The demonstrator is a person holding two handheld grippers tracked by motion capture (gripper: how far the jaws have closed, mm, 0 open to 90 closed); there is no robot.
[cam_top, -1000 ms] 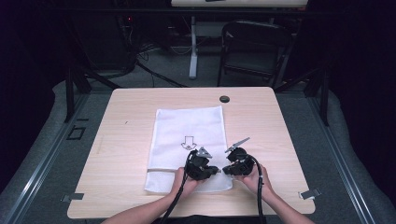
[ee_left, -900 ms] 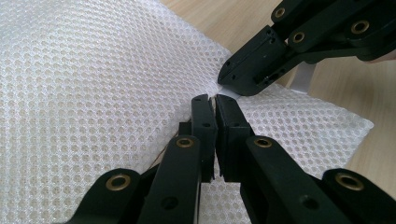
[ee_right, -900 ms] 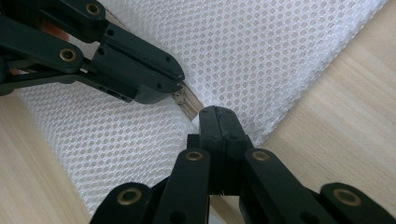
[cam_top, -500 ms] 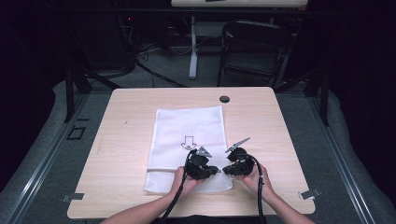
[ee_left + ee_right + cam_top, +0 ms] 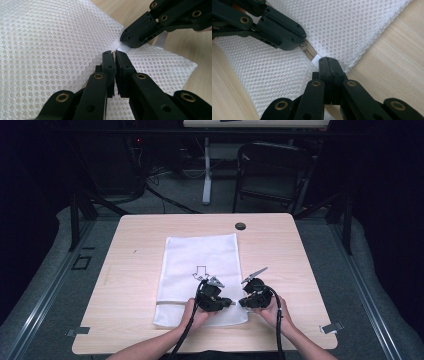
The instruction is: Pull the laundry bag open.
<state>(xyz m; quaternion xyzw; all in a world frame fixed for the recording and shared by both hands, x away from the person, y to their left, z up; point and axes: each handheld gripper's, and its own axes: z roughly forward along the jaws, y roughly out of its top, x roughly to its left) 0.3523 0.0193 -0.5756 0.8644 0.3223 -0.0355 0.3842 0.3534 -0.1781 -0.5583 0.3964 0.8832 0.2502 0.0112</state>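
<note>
Right gripper view puts us at the near end of the white mesh bag [image 5: 352,27], where a zipper [image 5: 308,51] runs across it and ends in a small white fabric tab [image 5: 316,59]. Our right gripper [image 5: 329,61] has its jaws pressed together on that tab at the bag's corner. Just beside it along the zipper, our left gripper [image 5: 299,35] is clamped down too, seemingly on the zipper pull, though the pull itself is hidden under the jaws.

From the left gripper view we see the same pair from the other side: the left gripper [image 5: 115,53] closed tight on the mesh seam, with the right gripper [image 5: 130,41] almost touching it.

From above, the bag [image 5: 200,255] lies flat, lengthwise on the wooden table [image 5: 135,235], with an arrow mark [image 5: 201,271] toward its near half and both hands at its near edge.

We judge the zipping or unzipping has barely begun: both grips are set, the slider sits at the bag's right end, and the full run across remains.
</note>
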